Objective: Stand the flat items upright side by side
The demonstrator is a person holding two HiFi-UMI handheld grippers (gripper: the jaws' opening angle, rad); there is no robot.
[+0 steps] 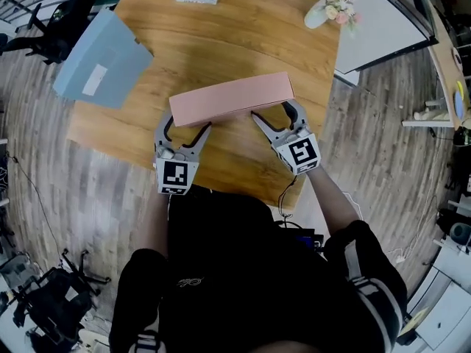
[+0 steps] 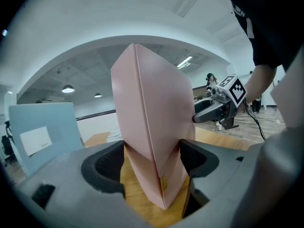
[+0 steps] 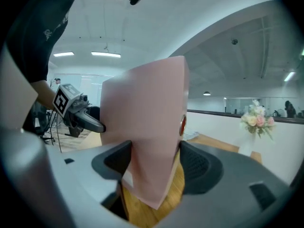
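Your left gripper (image 1: 187,126) and right gripper (image 1: 274,113) each clamp one end of the pink case (image 1: 232,98), jaws wide across its thickness, so it stands steady on edge on the table (image 1: 243,28) between them. Beyond your left gripper sits the blue case (image 1: 103,61), its likely neighbour.

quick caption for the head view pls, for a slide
Left gripper and right gripper grip the ends of a pink folder held upright at a wooden table.
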